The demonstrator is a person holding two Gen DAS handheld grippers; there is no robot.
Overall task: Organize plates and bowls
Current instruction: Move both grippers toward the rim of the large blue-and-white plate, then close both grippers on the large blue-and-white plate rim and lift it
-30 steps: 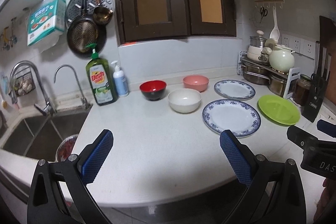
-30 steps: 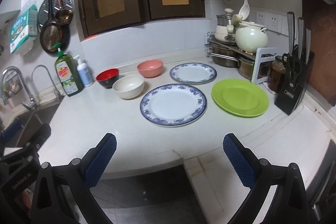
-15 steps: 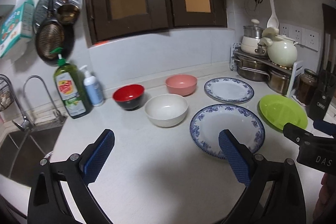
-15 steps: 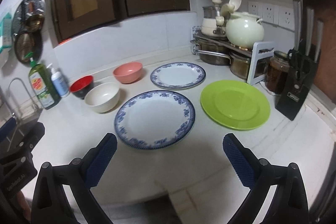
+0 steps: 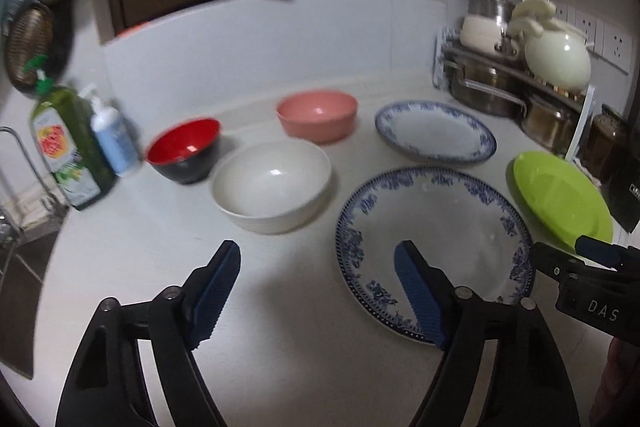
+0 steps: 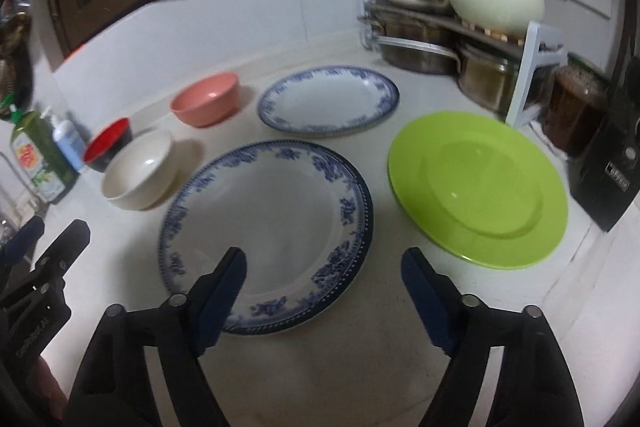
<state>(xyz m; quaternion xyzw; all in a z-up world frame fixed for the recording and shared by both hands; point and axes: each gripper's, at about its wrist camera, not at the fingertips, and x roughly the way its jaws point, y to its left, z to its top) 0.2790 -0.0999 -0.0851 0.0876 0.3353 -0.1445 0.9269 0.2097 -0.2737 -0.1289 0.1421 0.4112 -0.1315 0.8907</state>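
The work is only beginning: both tools are approaching the dishes and nothing is being held yet. The left hand-held gripper (image 5: 316, 279) and the right hand-held gripper (image 6: 324, 283) have both just been closing a little, but their jaws are standing apart with nothing pressed between them. The large blue-rimmed plate (image 6: 264, 223) is lying near, in the middle of the desk (image 5: 160, 259), under both tools. The smaller blue-rimmed plate (image 6: 328, 99) is lying far behind it, the green plate (image 6: 476, 187) at the right, and the white bowl (image 5: 272, 183), red bowl (image 5: 184, 147) and pink bowl (image 5: 318, 113) at the left. The next move probably calls for sliding one finger under a plate rim, which is sitting flat. The pot rack (image 6: 448, 39) and knife block (image 6: 608, 183) are crowding the right side.
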